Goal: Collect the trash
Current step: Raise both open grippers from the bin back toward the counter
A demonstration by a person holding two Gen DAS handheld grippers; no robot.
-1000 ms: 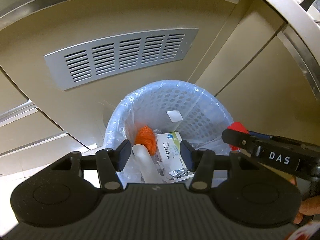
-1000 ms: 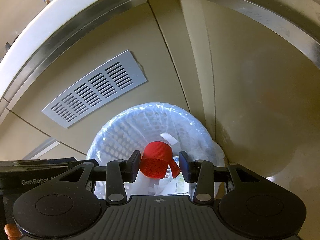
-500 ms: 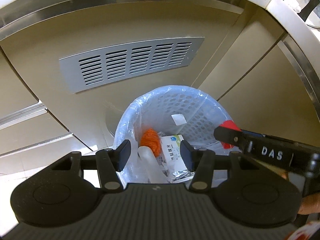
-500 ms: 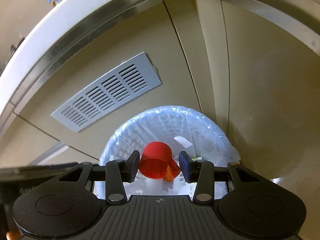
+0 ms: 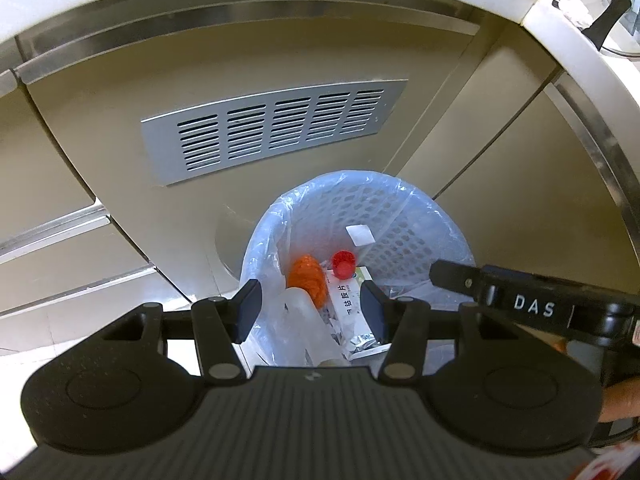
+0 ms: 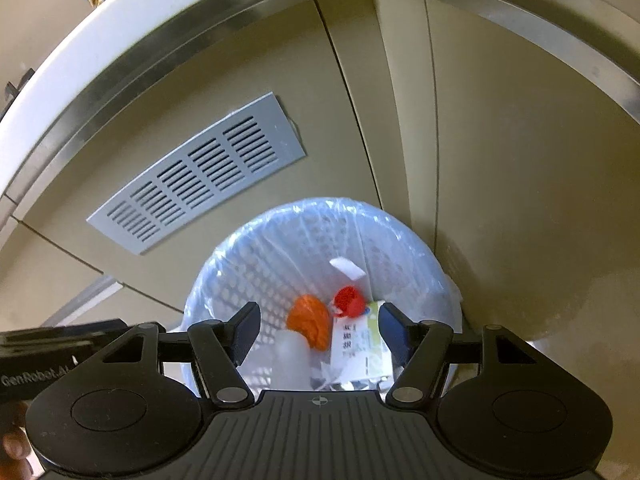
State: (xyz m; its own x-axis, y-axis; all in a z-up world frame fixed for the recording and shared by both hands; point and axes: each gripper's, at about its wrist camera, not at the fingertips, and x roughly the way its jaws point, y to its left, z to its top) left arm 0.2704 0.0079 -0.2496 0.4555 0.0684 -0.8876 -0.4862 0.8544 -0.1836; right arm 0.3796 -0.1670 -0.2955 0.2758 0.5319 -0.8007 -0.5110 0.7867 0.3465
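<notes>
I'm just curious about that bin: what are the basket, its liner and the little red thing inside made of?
The basket looks like rigid white plastic, with a moulded grid of holes. Its liner seems thin clear film, glossy and crinkled over the rim. The red cap looks like hard plastic, its colour bright and even. The right gripper above it has just been opening, with nothing between its jaws.

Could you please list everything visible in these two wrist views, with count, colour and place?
Bin: one, white perforated, clear liner, on the floor against the cabinets.
Red cap: one, red, inside the bin, on the trash.
Orange lump: one, orange, in the bin beside the cap.
Carton: one, white and green, in the bin.
Clear bottle: one, translucent, in the bin.
Vent grille: one, grey, on the cabinet front.
Left gripper: one, black, open, over the bin.
Right gripper: one, black, jaws just opened, nothing between them.
</notes>
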